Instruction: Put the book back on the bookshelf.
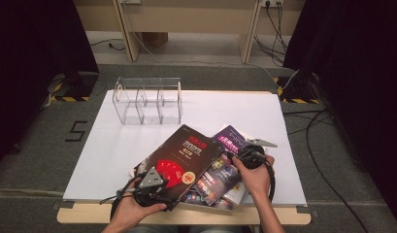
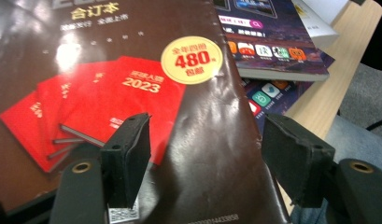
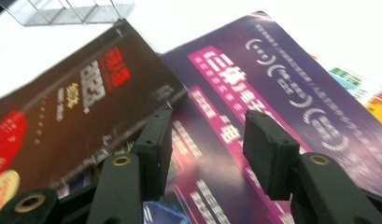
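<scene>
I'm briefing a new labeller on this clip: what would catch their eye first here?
The dark brown book with red volumes on its cover, lying on top of a pile at the table's near edge, between the left gripper and the right gripper, both open. Under it lies a purple book. Farther back on the white sheet stands a clear rack.

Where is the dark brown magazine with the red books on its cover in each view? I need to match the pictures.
High view: dark brown magazine lies tilted at centre, on top of the pile.
Left gripper view: it covers the left and middle, under both jaws.
Right gripper view: it lies at left, beside the left jaw.
Shared landmark: the purple magazine beneath its edge.
</scene>
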Demonstrator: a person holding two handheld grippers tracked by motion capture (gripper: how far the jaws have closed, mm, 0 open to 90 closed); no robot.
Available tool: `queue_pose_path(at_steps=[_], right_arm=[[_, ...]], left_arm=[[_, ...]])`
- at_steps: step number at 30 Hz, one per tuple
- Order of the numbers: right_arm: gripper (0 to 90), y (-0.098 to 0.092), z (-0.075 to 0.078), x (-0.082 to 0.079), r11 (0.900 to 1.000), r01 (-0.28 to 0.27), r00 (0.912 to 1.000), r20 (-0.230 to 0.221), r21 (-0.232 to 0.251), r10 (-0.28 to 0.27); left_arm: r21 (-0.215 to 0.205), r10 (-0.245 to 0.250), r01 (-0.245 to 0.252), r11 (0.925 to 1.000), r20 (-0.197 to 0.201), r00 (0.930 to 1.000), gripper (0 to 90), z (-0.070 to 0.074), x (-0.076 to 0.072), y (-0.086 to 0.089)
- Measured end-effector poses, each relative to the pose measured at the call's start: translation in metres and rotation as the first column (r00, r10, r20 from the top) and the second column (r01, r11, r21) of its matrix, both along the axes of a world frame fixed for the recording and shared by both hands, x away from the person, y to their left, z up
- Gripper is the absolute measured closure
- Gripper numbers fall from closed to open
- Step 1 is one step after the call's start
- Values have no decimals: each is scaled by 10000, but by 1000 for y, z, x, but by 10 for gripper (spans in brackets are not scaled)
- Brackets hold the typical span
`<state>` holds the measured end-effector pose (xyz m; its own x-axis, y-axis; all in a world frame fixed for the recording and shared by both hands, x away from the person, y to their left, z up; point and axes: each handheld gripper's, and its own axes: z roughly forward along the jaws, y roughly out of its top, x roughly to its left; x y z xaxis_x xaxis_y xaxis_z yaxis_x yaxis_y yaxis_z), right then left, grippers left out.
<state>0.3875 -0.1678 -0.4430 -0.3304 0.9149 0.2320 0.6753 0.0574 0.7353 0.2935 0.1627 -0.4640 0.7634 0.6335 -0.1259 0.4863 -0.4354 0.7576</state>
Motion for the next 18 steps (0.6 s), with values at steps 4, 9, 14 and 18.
queue_pose_path(at_steps=[4, 9, 14, 18], right_arm=[[531, 6, 4, 8, 9998, -69, 9999, -134, 182, 72], [530, 11, 3, 20, 9991, -122, 9990, -417, 411, 139], [526, 15, 1, 28, 9985, -141, 9975, -691, 528, 177], [521, 17, -1, 33, 9979, -184, 9960, -856, 617, 237]], left_arm=[[94, -115, 116, 9999, -72, 9999, 327, -3, -1, -2], [54, -144, 145, 9999, -142, 9998, 325, -6, -2, -5], [162, -248, 252, 9996, -246, 9994, 322, -8, -2, -6], [153, -240, 246, 9996, -373, 9990, 318, -9, -2, -6]])
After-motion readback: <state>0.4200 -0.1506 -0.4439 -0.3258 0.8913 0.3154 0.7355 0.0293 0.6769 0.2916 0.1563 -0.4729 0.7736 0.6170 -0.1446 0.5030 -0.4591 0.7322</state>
